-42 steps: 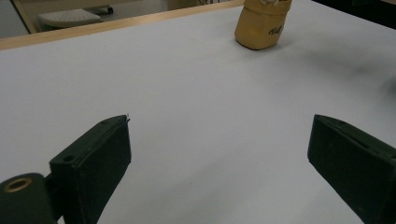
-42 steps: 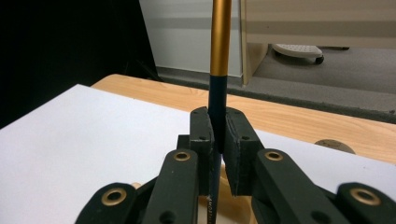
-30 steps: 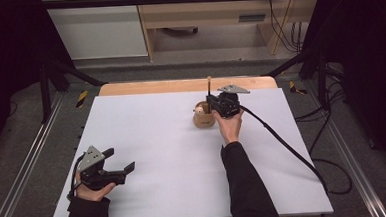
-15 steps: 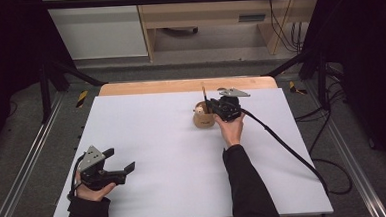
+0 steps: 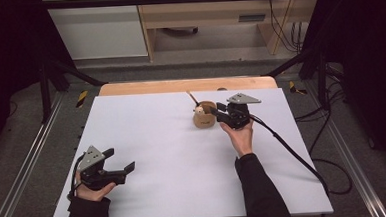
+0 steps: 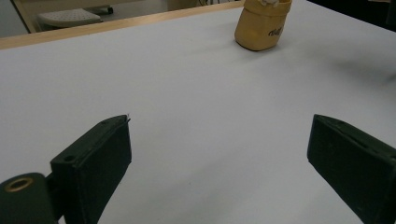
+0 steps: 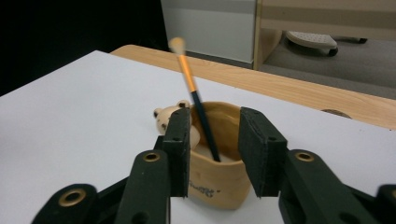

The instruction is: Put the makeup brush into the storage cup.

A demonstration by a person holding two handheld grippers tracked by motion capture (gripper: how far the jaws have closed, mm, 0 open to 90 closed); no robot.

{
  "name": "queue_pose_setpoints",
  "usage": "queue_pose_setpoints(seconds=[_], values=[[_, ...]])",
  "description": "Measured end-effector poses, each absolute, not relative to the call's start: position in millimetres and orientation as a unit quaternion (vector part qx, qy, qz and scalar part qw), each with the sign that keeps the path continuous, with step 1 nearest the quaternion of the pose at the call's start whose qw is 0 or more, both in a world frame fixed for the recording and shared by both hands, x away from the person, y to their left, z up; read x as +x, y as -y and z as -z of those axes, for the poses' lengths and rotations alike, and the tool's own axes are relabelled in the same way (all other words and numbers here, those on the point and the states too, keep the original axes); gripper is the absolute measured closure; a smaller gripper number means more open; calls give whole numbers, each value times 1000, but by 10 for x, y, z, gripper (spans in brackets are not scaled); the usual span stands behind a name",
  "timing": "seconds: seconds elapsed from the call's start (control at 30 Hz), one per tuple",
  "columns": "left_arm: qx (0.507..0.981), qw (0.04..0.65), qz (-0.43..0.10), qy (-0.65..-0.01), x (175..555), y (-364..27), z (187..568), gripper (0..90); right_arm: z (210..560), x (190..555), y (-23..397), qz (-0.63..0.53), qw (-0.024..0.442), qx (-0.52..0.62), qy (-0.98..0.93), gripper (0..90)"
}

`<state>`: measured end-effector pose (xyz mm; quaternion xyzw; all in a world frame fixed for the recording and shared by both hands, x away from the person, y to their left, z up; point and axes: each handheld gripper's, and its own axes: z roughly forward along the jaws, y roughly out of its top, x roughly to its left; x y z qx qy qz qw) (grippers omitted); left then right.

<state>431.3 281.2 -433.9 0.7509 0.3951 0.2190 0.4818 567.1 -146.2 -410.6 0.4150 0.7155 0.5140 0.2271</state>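
A tan cup (image 5: pixel 204 120) with a small bear figure (image 7: pixel 171 117) on its rim stands at the far middle of the white table (image 5: pixel 173 154). A thin brush (image 5: pixel 192 99) with an orange and dark handle leans in the cup (image 7: pixel 217 182), bristles up. My right gripper (image 5: pixel 216 111) is just right of the cup, level and pointing at it. Its jaws have just been opening; the brush (image 7: pixel 194 95) stands beyond the gap, untouched by the pads of my right gripper (image 7: pixel 215 135). My left gripper (image 5: pixel 121 160) rests open at the near left, with nothing between the jaws of that gripper (image 6: pixel 219 154); the cup (image 6: pixel 261 28) is far ahead.
A wooden strip (image 5: pixel 180 85) runs along the table's far edge. The right gripper's cable (image 5: pixel 293 153) trails off the table's right side. Metal frame rails (image 5: pixel 29 167) flank the table, and a cabinet (image 5: pixel 96 28) stands beyond it.
The right gripper's jaws parted and let go of the brush, which now leans in the cup. The right hand drew back to the right. The left gripper has stayed put.
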Motion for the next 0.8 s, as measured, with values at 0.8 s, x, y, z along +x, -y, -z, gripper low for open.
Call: queue_pose_setpoints(seconds=[0.8], values=[[750, 483, -214, -398, 4307, -2790, 4345, 58, 4100, 4945, 1866, -532, 212, 388, -722, 270]])
